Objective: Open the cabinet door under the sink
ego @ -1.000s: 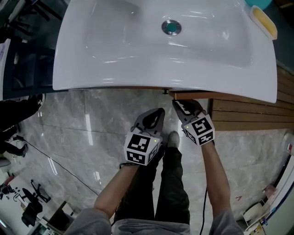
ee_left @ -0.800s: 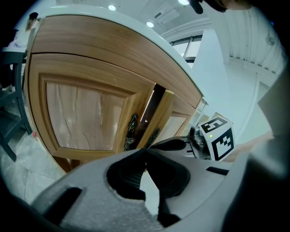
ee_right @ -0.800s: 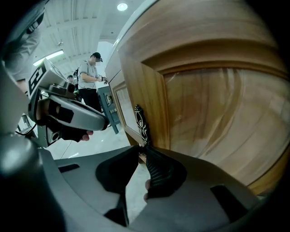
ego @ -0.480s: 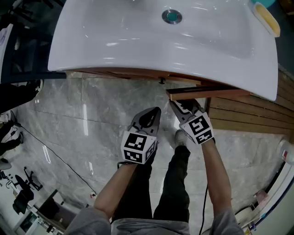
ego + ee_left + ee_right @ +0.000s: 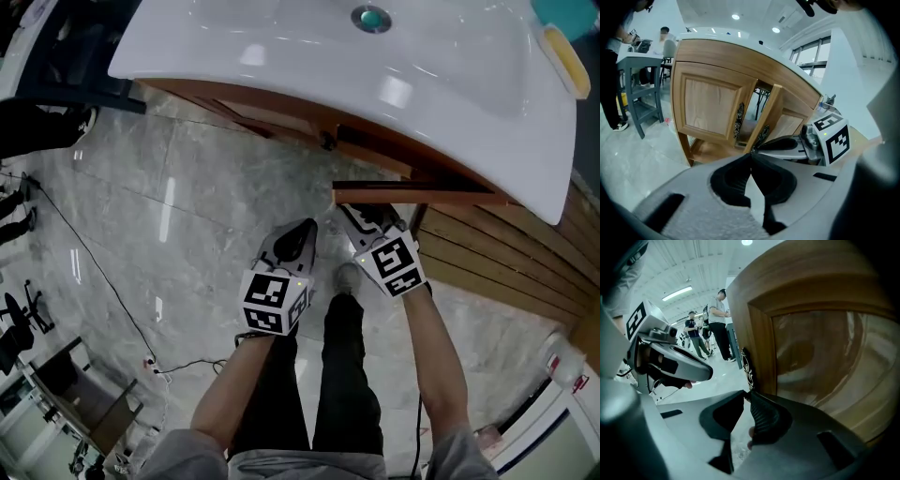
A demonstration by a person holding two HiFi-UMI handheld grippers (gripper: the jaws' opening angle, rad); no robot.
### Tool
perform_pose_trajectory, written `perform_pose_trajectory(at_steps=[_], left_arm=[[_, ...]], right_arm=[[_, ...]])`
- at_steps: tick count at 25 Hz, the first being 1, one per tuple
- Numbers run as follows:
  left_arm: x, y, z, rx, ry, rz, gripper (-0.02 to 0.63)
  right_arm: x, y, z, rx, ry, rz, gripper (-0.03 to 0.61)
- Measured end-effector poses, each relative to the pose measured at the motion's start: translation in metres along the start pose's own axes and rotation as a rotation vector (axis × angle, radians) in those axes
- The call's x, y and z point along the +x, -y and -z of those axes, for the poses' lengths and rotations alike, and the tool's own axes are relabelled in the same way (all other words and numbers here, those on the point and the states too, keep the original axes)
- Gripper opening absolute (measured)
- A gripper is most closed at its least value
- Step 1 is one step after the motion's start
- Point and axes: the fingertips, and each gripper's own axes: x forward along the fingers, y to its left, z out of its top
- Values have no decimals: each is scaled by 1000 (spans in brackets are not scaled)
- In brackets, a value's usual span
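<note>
The right gripper (image 5: pixel 354 216) clenches its jaws on the dark ornate metal handle (image 5: pixel 747 367), which stands upright just ahead of them on the free edge of the part-open wooden cabinet door (image 5: pixel 412 196) under the white ceramic sink (image 5: pixel 281 56). The left gripper (image 5: pixel 298 234), jaws closed on nothing, hangs just beside it, farther from the door.

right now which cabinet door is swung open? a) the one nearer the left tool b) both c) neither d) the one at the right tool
d: the right door, with the right tool shut on its handle, angles out from the cabinet, while the left door sits flush and closed.
</note>
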Motion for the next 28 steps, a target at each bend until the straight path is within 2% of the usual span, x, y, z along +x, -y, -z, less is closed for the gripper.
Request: perform_pose_trajectory(at_steps=[7,13,28], left_arm=[[-24,18,22,-61,17,-66,9],[-38,29,39,-91,35,-91,9],[-91,76,93,-150,123,-147,9]], right_arm=[[-13,-23,12,-80,-37,-68,51],[-24,-34,26,-141,-71,-104,51],[-71,-64,69,-247,-121,-118,52]])
